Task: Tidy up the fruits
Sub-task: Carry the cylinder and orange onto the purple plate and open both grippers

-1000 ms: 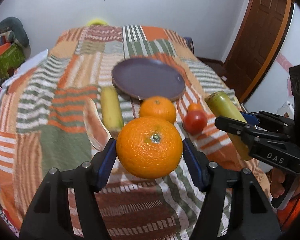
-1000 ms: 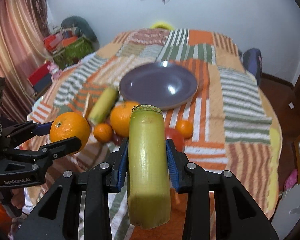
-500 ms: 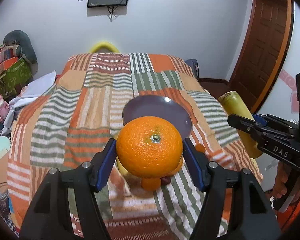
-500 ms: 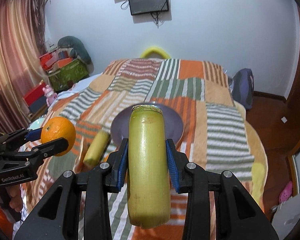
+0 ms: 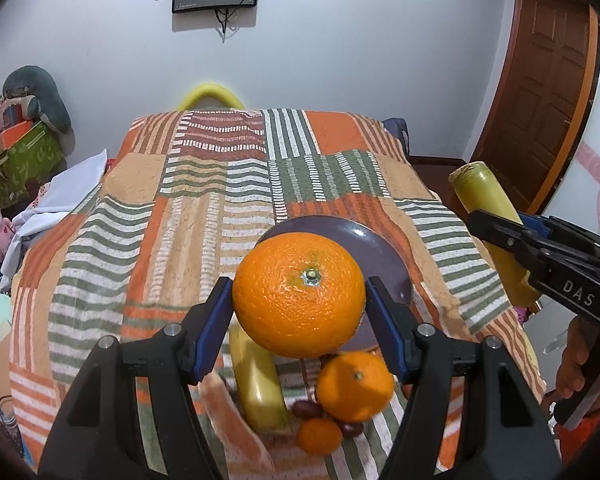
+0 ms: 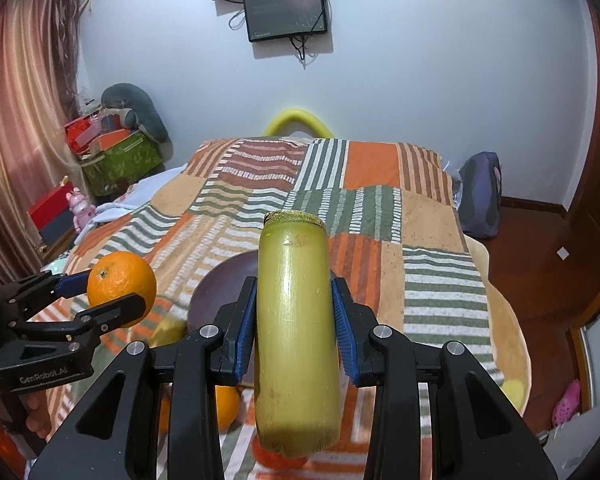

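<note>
Left gripper (image 5: 300, 300) fingers clamped the big orange (image 5: 299, 294), right gripper (image 6: 294, 328) fingers clamped the yellow-green stalk (image 6: 294, 320), both held clear above the bed's (image 5: 204, 216) near edge, probably bound for the purple plate (image 5: 384, 254).

From my station both wrist views are evenly and brightly lit, with a soft glare patch on the large orange (image 5: 299, 294) and a pale streak of shine down the sugarcane piece (image 6: 296, 332), so the light falls from above and in front. Fisheye distortion bows the door (image 5: 548, 92) and curtain (image 6: 24, 128) at the margins, and black vignetting fills every corner. I find the held items and the wall sharp, while the small fruit low on the bedspread (image 5: 204, 208), notably the smaller orange (image 5: 355, 386), shows smeared blur.
</note>
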`<action>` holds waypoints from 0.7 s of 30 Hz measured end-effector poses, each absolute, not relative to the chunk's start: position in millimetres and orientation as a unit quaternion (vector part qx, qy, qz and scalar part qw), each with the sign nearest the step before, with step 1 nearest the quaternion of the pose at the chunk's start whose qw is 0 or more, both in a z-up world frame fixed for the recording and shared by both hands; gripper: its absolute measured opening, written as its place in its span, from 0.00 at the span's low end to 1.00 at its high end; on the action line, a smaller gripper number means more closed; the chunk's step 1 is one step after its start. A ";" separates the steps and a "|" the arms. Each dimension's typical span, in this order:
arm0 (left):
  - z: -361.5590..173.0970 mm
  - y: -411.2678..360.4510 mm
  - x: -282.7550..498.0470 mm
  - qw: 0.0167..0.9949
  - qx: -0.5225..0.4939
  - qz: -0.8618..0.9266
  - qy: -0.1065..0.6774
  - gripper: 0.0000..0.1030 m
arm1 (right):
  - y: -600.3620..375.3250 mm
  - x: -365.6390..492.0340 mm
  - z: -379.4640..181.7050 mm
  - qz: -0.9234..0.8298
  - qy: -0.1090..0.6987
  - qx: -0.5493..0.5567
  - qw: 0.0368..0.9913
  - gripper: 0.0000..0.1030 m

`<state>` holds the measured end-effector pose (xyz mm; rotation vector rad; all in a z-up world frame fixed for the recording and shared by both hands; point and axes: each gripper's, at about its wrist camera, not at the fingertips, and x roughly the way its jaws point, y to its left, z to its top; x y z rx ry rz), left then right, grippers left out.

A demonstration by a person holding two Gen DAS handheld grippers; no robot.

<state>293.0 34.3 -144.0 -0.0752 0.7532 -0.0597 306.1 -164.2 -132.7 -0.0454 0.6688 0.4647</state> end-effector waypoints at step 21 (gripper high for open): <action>-217.4 48.1 389.1 0.892 -0.043 -0.028 0.448 0.64 | -130.6 391.0 -206.5 0.222 0.414 -0.043 0.881 0.32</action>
